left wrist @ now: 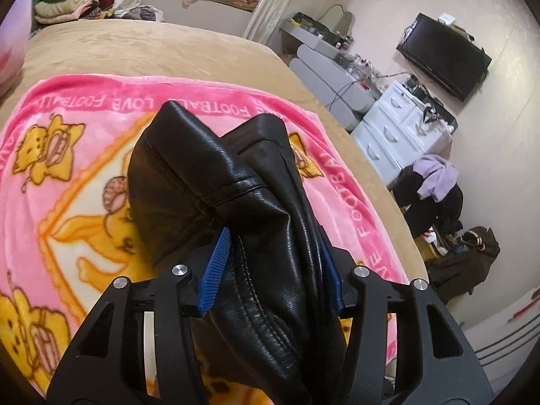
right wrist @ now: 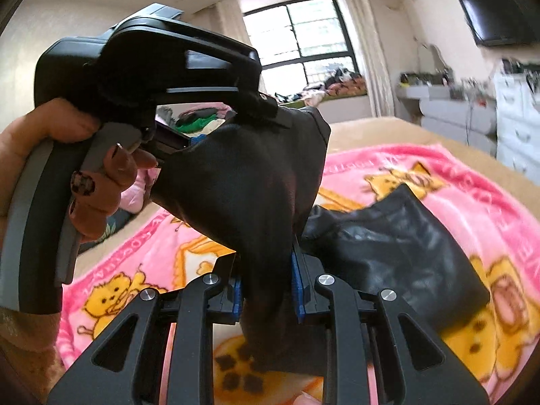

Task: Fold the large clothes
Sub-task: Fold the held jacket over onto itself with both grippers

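Pink blanket (left wrist: 84,155) on tan bed (left wrist: 135,47), border reads "LOVE FOOTBALL". Left gripper (left wrist: 273,263) clamped on black leather garment (left wrist: 216,175), bunched fold rising ahead between blue pads (left wrist: 216,266). Right gripper (right wrist: 266,287) pinching same garment (right wrist: 243,182); remainder drapes rightward onto blanket. Left hand (right wrist: 50,155) holds handle.

The right gripper (right wrist: 266,290) clamps a fold of the black leather garment (right wrist: 246,189) between its 2 blue-padded fingers (right wrist: 298,287). The left gripper (right wrist: 189,141), held in the left hand (right wrist: 67,168), grips the same raised fold higher up. Another part of the garment lies on the pink cartoon blanket (right wrist: 455,185), which is spread over the tan bed (right wrist: 388,131).
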